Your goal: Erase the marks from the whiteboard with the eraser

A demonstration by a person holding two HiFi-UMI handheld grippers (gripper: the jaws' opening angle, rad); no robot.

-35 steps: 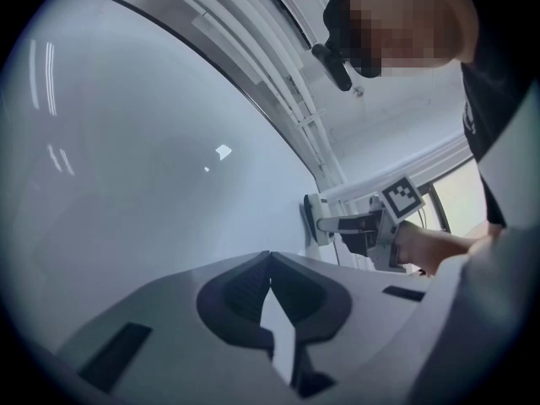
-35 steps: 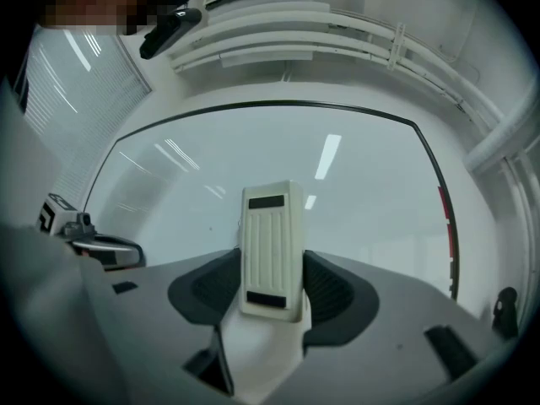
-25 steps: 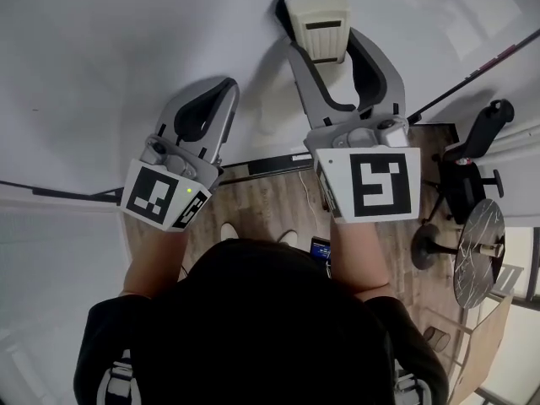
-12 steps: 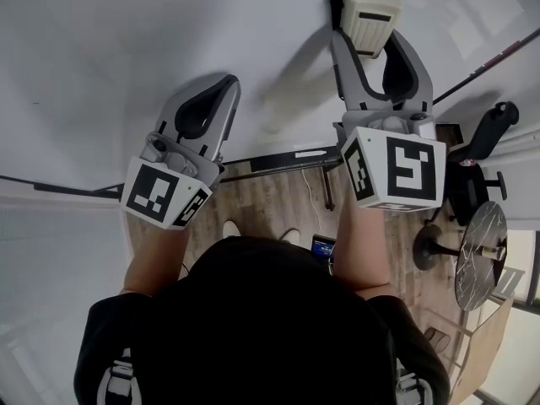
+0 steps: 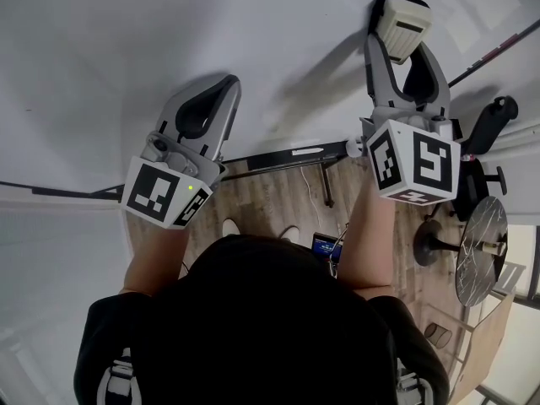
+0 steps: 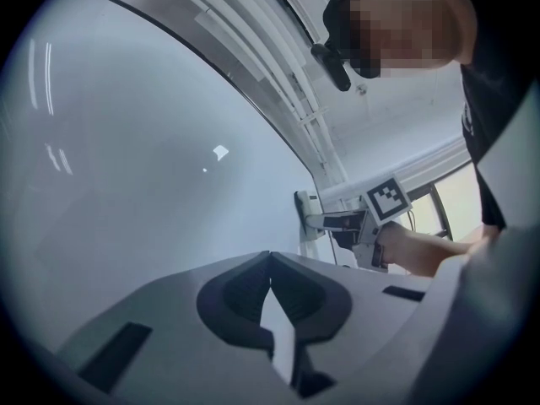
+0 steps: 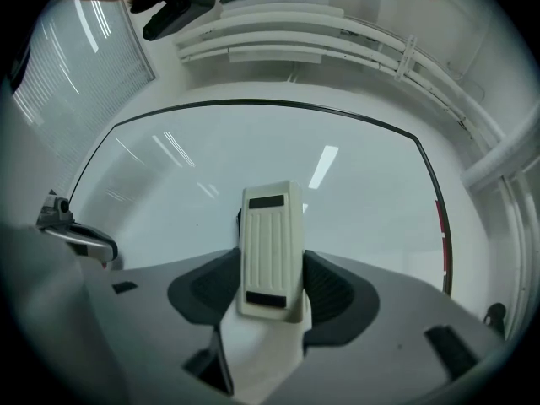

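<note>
Between the clenched jaws of the right gripper sits a cream eraser with a ribbed back and two dark slots, its face flat on the whiteboard. Left of those jaws, the left gripper is pinched together on nothing. Only the head view shows both forearms raised, the right reaching farther. Only the right gripper view shows the board's dark border.

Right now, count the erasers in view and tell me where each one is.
1. The eraser is clamped in the right gripper, held against the whiteboard. The left gripper is shut on nothing. No other eraser shows, though one could lie out of view.
</note>
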